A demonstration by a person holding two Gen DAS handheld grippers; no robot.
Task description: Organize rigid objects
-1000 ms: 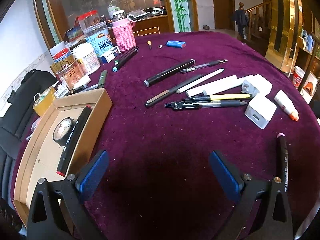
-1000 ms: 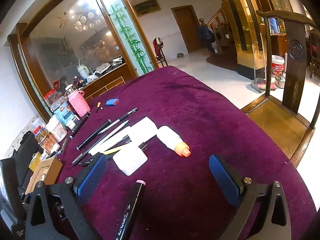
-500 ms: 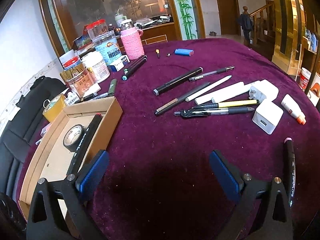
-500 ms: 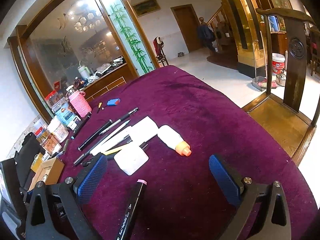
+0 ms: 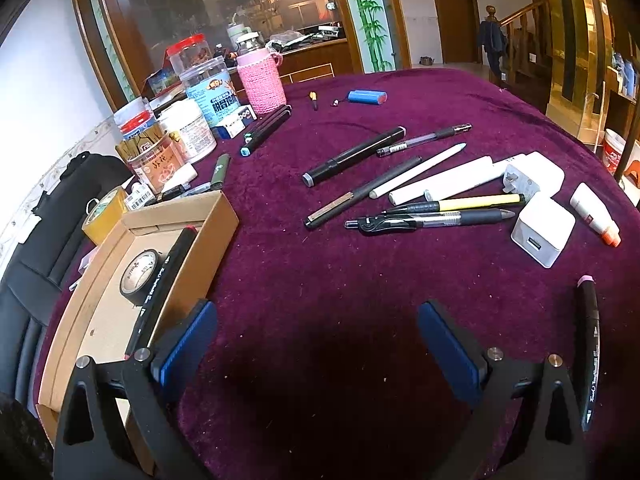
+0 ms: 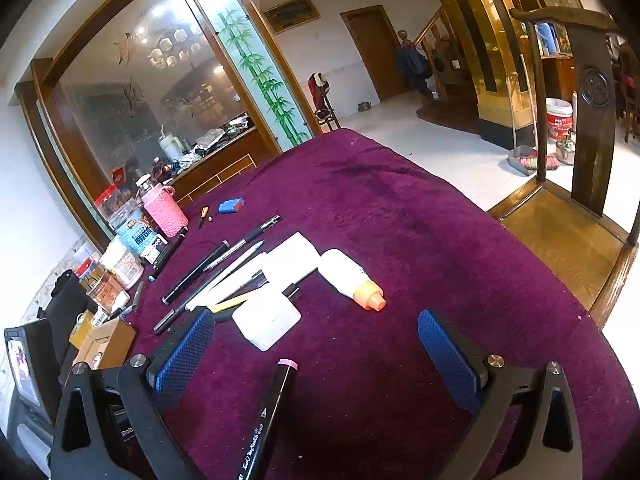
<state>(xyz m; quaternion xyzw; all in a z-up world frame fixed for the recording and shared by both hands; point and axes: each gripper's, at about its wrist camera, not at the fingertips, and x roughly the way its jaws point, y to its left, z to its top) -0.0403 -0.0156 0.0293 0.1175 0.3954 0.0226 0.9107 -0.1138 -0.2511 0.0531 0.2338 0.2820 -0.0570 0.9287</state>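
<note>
A lived-in home — a wooden staircase (image 6: 440, 60), a carved chair (image 6: 592, 92), a bamboo-painted glass panel (image 6: 256, 68) — with a cloth-covered table (image 5: 360, 280) beside jars (image 5: 188, 52) of household odds and ends.

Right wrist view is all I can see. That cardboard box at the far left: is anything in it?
Observer: Yes. The left wrist view shows the cardboard box holding a roll of black tape.
Operator: Only that?
Observer: A black marker lies in it too, along its right-hand wall.
Operator: Is the other gripper carrying something?
Observer: No. The left gripper is open, with nothing between its pads, above bare purple cloth.
</note>
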